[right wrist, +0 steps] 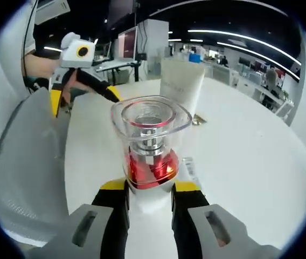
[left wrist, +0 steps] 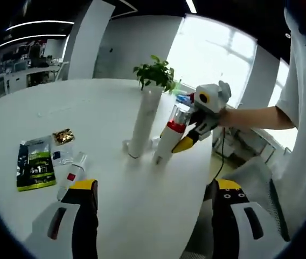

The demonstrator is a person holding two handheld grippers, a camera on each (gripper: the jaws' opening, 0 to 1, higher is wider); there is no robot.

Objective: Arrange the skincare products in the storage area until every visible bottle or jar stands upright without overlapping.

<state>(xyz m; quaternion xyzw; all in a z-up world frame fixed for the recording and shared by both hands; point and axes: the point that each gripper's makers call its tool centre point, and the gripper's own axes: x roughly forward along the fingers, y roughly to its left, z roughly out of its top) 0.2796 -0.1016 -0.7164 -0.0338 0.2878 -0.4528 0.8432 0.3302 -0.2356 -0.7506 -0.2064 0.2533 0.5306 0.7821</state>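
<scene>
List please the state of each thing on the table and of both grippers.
Red-collared bottle: tilted, held by right gripper.
Tall white tube: upright.
Small bottle: lying flat.
Green packet: lying flat.
Left gripper: open, holding nothing.

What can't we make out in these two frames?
- Left gripper view: print on the green sachet and the small lying bottle, too small.
- Right gripper view: base of the pump bottle, hidden between the right gripper jaws.
- Right gripper view: white tube, lower part behind the bottle's clear cap.
</scene>
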